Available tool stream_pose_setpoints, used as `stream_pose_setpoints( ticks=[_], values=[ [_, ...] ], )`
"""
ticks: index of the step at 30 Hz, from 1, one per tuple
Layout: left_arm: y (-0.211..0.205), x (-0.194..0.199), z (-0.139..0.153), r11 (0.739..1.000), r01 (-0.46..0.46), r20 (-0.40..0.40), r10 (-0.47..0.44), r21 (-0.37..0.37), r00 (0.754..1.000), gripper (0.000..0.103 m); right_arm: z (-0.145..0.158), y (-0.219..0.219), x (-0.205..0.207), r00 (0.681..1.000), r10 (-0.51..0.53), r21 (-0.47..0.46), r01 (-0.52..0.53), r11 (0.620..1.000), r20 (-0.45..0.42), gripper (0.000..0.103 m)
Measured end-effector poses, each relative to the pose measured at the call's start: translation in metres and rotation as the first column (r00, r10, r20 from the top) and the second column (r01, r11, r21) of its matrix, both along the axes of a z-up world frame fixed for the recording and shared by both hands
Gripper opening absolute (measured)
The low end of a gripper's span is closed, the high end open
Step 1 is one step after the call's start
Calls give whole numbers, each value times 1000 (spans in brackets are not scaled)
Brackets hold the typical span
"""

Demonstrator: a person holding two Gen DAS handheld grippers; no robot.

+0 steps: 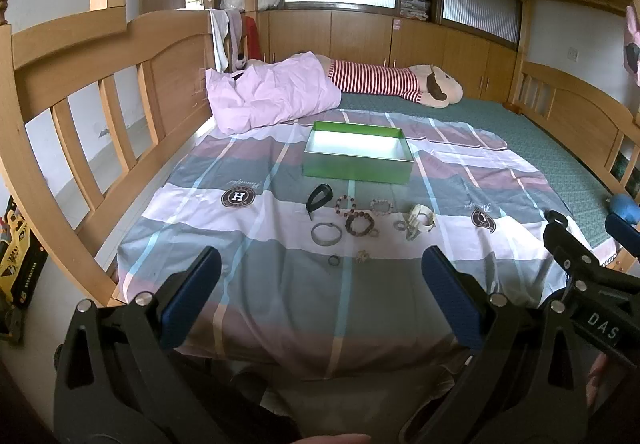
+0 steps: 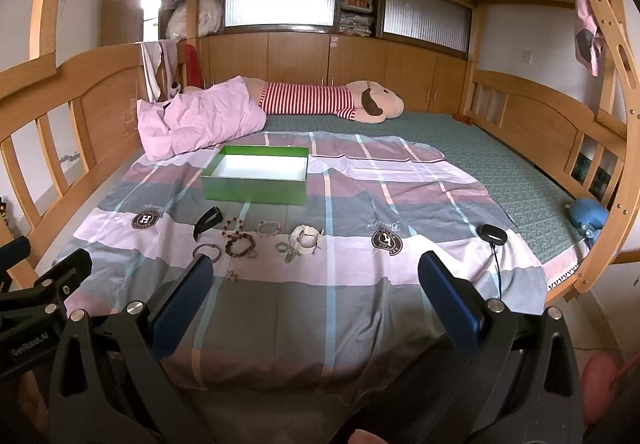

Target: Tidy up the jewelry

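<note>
Wooden rails (image 1: 100,147) fence the bed on both sides, leaving broad bare striped sheet (image 1: 280,304) across the lower middle of each frame. The green box (image 1: 358,155), open and empty, sits at centre; just below it the jewelry (image 1: 360,222) lies scattered: bangle, bead bracelets, rings, a pale watch. The smallest pieces are too fine to identify. The left gripper (image 1: 320,296) and right gripper (image 2: 316,296) are both spread wide, holding nothing.

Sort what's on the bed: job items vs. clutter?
Job:
green box, empty
black band
bead bracelets
metal bangle
white watch
small rings

Clutter:
pink pillow
striped plush toy
blue toy
black corded device
</note>
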State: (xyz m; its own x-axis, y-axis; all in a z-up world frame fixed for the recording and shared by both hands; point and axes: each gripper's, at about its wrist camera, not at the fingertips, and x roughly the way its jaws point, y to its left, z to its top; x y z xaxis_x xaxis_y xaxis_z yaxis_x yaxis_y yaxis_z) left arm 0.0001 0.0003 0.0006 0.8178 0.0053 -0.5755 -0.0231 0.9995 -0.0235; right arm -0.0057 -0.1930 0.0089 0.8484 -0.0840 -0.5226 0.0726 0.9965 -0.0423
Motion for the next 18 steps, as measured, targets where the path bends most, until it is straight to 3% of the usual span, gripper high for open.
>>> stream_pose_setpoints(
  ticks=[18],
  values=[
    [2, 0, 2, 1000, 3, -6, -3, 1, 1000, 99, -3, 1, 0, 1000, -1, -2, 1, 1000, 4, 101]
  ],
)
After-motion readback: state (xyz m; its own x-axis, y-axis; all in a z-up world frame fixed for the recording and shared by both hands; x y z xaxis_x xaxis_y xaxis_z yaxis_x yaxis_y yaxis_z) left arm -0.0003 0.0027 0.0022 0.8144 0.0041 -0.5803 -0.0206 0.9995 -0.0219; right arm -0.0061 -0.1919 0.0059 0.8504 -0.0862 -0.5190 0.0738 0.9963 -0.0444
